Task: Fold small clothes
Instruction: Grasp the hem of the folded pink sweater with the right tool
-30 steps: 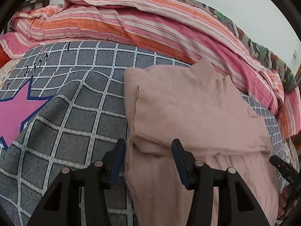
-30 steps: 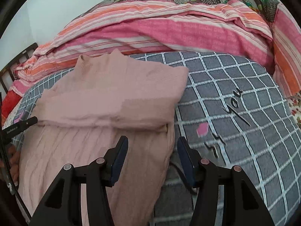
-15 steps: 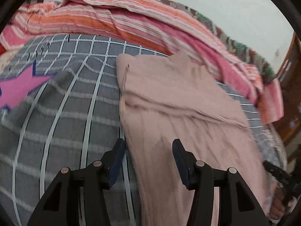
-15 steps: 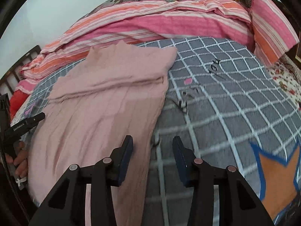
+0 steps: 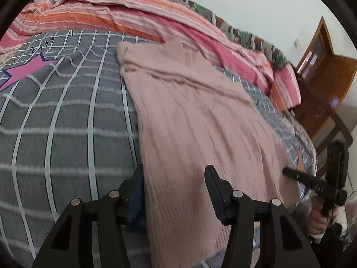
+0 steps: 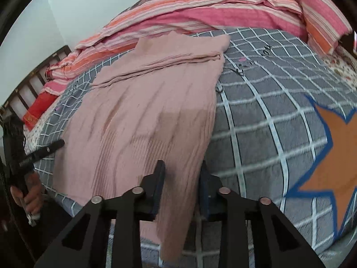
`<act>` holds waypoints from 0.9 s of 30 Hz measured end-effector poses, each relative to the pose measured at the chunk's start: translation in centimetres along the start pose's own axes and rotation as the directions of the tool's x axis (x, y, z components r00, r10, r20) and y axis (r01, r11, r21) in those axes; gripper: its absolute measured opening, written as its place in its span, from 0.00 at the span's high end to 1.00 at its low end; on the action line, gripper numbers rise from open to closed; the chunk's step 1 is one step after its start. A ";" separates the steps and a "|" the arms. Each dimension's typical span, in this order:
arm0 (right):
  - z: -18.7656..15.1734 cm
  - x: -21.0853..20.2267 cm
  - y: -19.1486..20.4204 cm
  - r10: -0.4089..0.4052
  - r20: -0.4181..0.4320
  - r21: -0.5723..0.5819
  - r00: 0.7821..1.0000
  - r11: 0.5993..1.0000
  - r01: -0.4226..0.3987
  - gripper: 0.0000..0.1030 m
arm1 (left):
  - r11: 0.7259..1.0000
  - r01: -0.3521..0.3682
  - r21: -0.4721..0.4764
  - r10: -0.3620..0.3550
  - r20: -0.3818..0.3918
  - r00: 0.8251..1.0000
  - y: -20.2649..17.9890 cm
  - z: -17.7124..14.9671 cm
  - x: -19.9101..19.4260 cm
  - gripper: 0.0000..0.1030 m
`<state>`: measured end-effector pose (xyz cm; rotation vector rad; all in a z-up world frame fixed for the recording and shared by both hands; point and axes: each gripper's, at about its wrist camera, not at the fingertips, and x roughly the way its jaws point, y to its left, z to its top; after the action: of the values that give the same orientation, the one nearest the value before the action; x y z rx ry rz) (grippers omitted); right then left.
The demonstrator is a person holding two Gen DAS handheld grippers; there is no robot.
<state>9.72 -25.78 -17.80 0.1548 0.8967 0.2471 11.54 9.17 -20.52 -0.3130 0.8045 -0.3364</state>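
Observation:
A pale pink ribbed knit garment (image 5: 196, 122) lies flat on the grey checked bedspread, its top part folded down across it; it also shows in the right wrist view (image 6: 142, 111). My left gripper (image 5: 174, 185) is open, its jaws either side of the garment's near left corner at the hem. My right gripper (image 6: 181, 178) is open with narrower jaws around the garment's near right corner, which hangs over the bed edge. Each gripper shows small at the edge of the other's view, the right one (image 5: 312, 181) and the left one (image 6: 40, 150).
The grey checked bedspread (image 6: 256, 116) with star prints covers the bed. A striped pink and orange quilt (image 5: 138, 15) is bunched along the far side. A wooden door (image 5: 321, 62) stands at the right, a dark headboard (image 6: 29, 84) at the left.
Both grippers have pulled back along the garment from its folded top part to the hem at the near bed edge. The right jaws have narrowed around the corner.

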 end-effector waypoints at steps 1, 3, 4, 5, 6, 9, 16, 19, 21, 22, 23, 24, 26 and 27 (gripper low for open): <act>-0.3 -0.1 0.0 0.007 -0.005 0.004 1.000 1.000 -0.007 0.75 | 1.000 -0.001 -0.002 0.001 -0.003 1.000 -0.2 -0.5 -0.2 0.51; -0.8 -0.4 0.0 0.010 -0.008 0.004 1.000 1.000 -0.010 0.78 | 1.000 0.006 -0.020 -0.006 -0.002 1.000 -0.5 -1.3 -0.8 0.51; -1.0 -0.5 0.1 0.015 -0.010 0.004 1.000 1.000 -0.015 0.78 | 1.000 0.008 -0.029 -0.008 -0.001 1.000 -0.5 -1.5 -0.9 0.51; -1.2 -0.7 0.0 0.023 -0.011 0.005 1.000 1.000 -0.023 0.78 | 0.999 0.010 -0.039 -0.010 0.000 1.000 -0.5 -1.9 -1.2 0.52; -1.5 -0.8 0.0 0.035 -0.015 0.009 0.999 0.999 -0.034 0.78 | 0.999 0.011 -0.043 -0.011 -0.003 1.000 -0.5 -2.1 -1.3 0.54; -2.5 -0.8 0.2 0.069 -0.032 0.022 0.997 0.997 -0.068 0.78 | 0.999 0.016 -0.047 -0.017 -0.022 1.000 -0.9 -3.6 -1.6 0.58; -3.7 -0.5 1.1 0.096 -0.035 0.034 0.995 0.995 -0.095 0.84 | 0.997 0.051 -0.062 -0.054 -0.058 0.997 -1.8 -5.4 -1.7 0.67; -3.3 -0.9 0.9 0.091 -0.004 0.060 0.996 0.994 -0.091 0.95 | 0.996 0.031 -0.083 -0.035 -0.042 0.999 -1.7 -5.0 -1.9 0.79; -3.1 -1.9 0.8 0.025 0.053 0.044 0.998 0.999 -0.027 0.95 | 0.996 0.004 -0.092 -0.006 -0.018 1.000 -1.2 -4.6 -2.4 0.94; -3.2 -3.1 0.4 0.003 0.103 0.044 0.995 0.999 -0.007 0.95 | 0.995 -0.006 -0.096 0.006 -0.002 1.000 -0.8 -4.5 -2.8 0.94; -3.2 -3.9 0.0 0.009 0.130 0.054 0.991 0.998 -0.016 0.96 | 0.994 -0.014 -0.107 0.015 0.006 1.000 -0.2 -4.5 -3.4 0.94; -3.2 -4.7 -0.9 0.011 0.152 0.080 0.988 0.996 -0.024 0.96 | 0.993 -0.016 -0.113 0.016 0.006 1.000 0.2 -4.5 -3.7 0.94; -3.2 -4.6 -1.6 -0.004 0.130 0.094 0.992 0.995 -0.009 0.96 | 0.990 -0.004 -0.138 0.003 -0.004 1.000 0.9 -4.8 -3.7 0.94; -3.2 -4.2 -1.6 -0.006 0.107 0.090 0.994 0.996 -0.004 0.96 | 0.989 -0.002 -0.147 0.001 -0.008 1.000 1.0 -4.8 -3.5 0.94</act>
<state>4.90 -28.37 -17.02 0.2489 0.8015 0.1956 5.88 10.82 -21.76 -0.4491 0.8395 -0.2778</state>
